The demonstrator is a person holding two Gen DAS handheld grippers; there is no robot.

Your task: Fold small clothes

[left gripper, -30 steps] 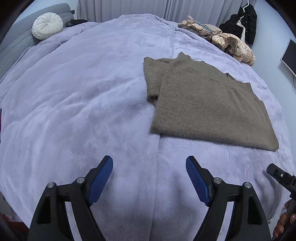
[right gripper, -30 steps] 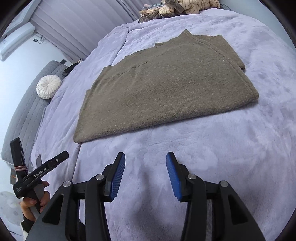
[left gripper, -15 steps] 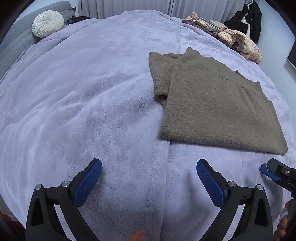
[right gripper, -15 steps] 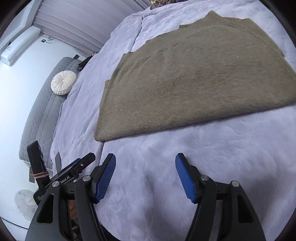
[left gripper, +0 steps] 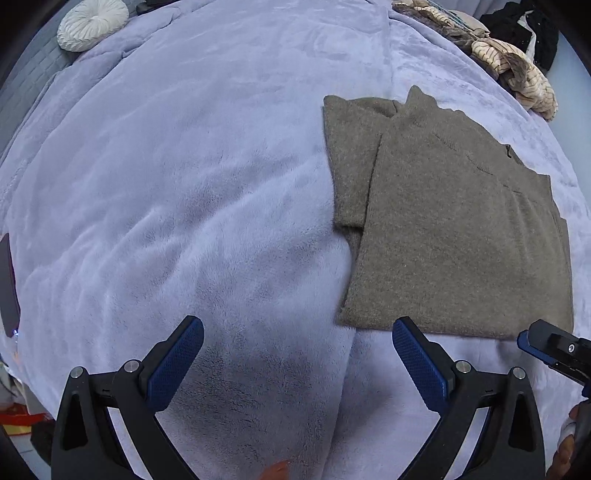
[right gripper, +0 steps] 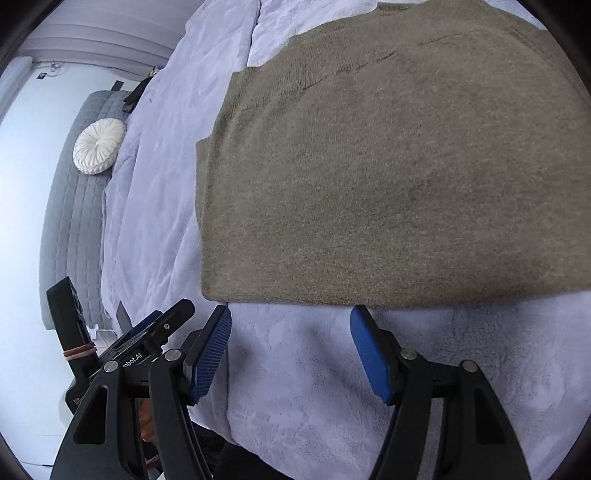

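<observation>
A folded olive sweater is spread at the right of the frame on a lavender blanket. The left gripper is held wide apart and the right gripper partly apart (nothing is clamped), both having just been opened.

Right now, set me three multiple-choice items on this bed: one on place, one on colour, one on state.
1. The round white cushion lies: A) on the sweater B) by the grey headboard C) on the floor
2. The folded knit sweater is: A) olive-brown B) red C) white
3. The left gripper has its jaws: A) shut on the sweater B) shut on nothing C) open over the lilac fleece blanket

B: cushion rests at the headboard. A: olive-brown knit. C: jaws spread, nothing between them.
</observation>
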